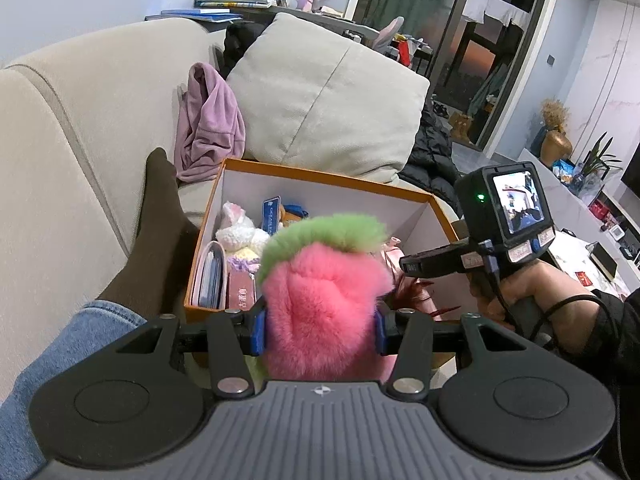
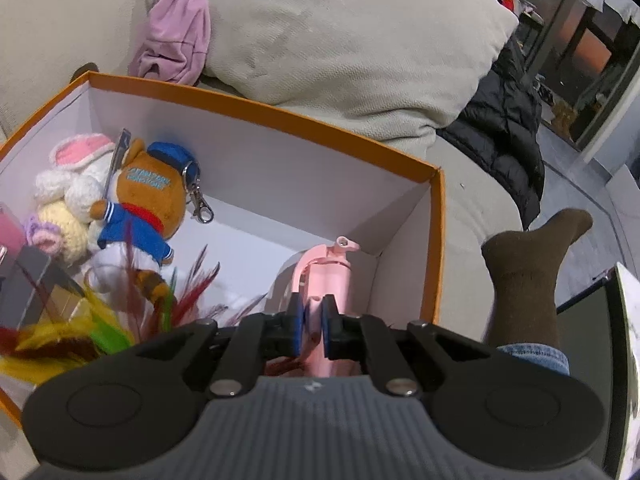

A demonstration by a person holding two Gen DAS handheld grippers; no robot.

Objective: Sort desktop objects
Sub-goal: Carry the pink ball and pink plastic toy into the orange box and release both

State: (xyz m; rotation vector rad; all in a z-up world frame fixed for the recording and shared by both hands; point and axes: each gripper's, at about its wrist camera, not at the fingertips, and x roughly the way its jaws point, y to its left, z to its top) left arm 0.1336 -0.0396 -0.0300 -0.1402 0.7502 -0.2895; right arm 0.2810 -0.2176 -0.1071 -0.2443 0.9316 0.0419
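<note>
The right gripper (image 2: pixel 315 330), jaws nearly closed, is clamped on the pink plastic extinguisher-shaped bottle (image 2: pixel 326 276) inside the orange-rimmed white cardboard box (image 2: pixel 436 240), near its right wall; release should be made only once the bottle is seated. The left gripper (image 1: pixel 318 330), jaws about mid-width, is clamped on the pink-and-green furry strawberry plush (image 1: pixel 320 288) above the box's near edge; it should be held clear until the box is free.

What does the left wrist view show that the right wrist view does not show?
Only the left wrist view shows the pink fluffy toy in the left claw, and the hand holding the right tool. Only the right wrist view shows the right claw pinching the pink device, and the bear keychain. Both show the orange box and the purple cloth.
</note>
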